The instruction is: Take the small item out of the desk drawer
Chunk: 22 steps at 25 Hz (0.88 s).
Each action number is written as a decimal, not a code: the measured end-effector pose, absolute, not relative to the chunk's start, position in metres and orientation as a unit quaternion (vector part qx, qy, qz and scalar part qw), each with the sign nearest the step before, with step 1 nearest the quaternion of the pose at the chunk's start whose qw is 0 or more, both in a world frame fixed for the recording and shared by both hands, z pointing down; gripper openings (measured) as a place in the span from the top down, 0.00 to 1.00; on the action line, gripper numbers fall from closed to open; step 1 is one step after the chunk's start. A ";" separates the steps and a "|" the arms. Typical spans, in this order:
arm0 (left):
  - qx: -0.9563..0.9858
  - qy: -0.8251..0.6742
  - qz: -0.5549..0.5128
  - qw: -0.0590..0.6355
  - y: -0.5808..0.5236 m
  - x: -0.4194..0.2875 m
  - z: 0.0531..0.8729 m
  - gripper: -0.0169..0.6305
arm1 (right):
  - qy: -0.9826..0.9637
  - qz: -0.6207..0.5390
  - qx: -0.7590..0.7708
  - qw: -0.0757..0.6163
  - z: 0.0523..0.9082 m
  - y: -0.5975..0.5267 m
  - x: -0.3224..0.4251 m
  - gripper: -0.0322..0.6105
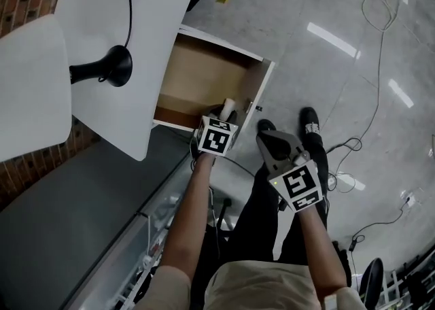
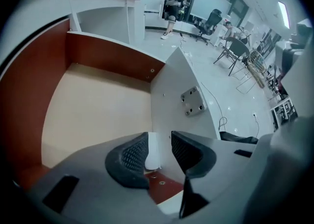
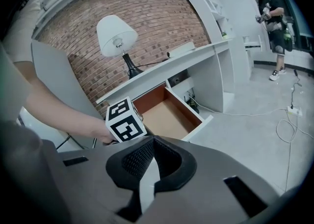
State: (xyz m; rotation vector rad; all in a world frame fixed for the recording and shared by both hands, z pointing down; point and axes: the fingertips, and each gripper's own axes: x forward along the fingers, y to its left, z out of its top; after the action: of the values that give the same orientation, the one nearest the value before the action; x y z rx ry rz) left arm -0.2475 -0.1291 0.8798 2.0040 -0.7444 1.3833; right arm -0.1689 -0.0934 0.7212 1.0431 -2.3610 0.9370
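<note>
The small white item (image 2: 153, 153) sits in the near right corner of the open drawer (image 3: 169, 112), tucked where the reddish side wall meets the white front panel (image 2: 189, 85). It looks upright. Whether it rests on the drawer's bottom cannot be told, as the claw covers its base.

The left claw (image 2: 158, 142) reaches down into that corner with its jaws apart and the item between them. The item lies against the left pad and clear of the right one, so nothing is clamped. The reach from above is probably forced by the corner: two walls hem the item in, so the only free way out is upward.

The right claw (image 3: 153, 138) hangs outside the drawer, near the person's legs, with its jaws closed on nothing. It seems simply parked out of the way.

The rest of the drawer is bare tan board. To the left the white table (image 1: 156, 23) overhangs the back of the drawer and carries a lamp (image 1: 109, 67) with a black foot, well clear of the reach. The front panel and side wall are the only real obstacles to a lift.
</note>
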 end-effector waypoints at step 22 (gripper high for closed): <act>0.697 -0.201 0.621 0.297 -0.116 -0.264 0.949 0.71 | -0.849 0.325 0.364 0.204 0.725 -0.100 -0.164 0.91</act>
State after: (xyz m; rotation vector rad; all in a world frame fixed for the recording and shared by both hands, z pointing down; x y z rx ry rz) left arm -0.2640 -0.1165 0.9495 1.8534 -0.5332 1.6495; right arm -0.1640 -0.0995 0.7254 1.0141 -2.3684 0.9061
